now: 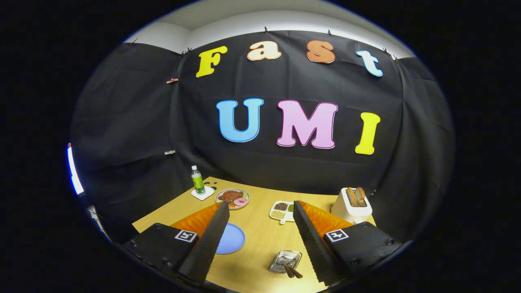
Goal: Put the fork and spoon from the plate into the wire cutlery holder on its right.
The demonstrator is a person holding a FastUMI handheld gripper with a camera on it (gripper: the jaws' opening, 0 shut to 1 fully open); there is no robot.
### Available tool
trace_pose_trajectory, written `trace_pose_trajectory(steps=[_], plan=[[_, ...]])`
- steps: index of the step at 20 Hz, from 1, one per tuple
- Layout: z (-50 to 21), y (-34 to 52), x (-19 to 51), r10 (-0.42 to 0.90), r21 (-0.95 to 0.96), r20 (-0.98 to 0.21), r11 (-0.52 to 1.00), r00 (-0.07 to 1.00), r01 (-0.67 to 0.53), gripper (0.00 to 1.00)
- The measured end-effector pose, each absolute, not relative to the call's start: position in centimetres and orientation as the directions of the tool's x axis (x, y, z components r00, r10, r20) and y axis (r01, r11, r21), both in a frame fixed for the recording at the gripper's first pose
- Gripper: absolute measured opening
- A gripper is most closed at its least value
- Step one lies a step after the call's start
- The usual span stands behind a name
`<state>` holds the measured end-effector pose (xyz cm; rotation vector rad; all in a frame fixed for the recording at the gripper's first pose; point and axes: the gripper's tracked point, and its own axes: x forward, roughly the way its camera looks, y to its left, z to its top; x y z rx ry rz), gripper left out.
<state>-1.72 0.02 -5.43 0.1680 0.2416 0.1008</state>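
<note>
Two utensils (290, 268) lie in wire holder (285, 261) (gripper (260, 209) spread wide above).

Recording booth, black cloth wall (134, 122), wooden table (260, 236)

Your gripper (260, 211) hangs above the wooden table (260, 236) with its fingers spread wide and nothing between them. Between the fingers you see the blue plate (231, 240) beside the left one and the wire cutlery holder (285, 260), with utensil handles sticking out, near the right. Beyond them stand a green bottle (198, 180) and a toaster (351, 205).
</note>
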Motion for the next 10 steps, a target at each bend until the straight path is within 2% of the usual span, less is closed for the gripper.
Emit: trace_pose_trajectory(steps=[10], plan=[[-5.7,-2.2,-2.7,0.188,0.202,-0.172,0.968,0.967,-0.152,0.99]])
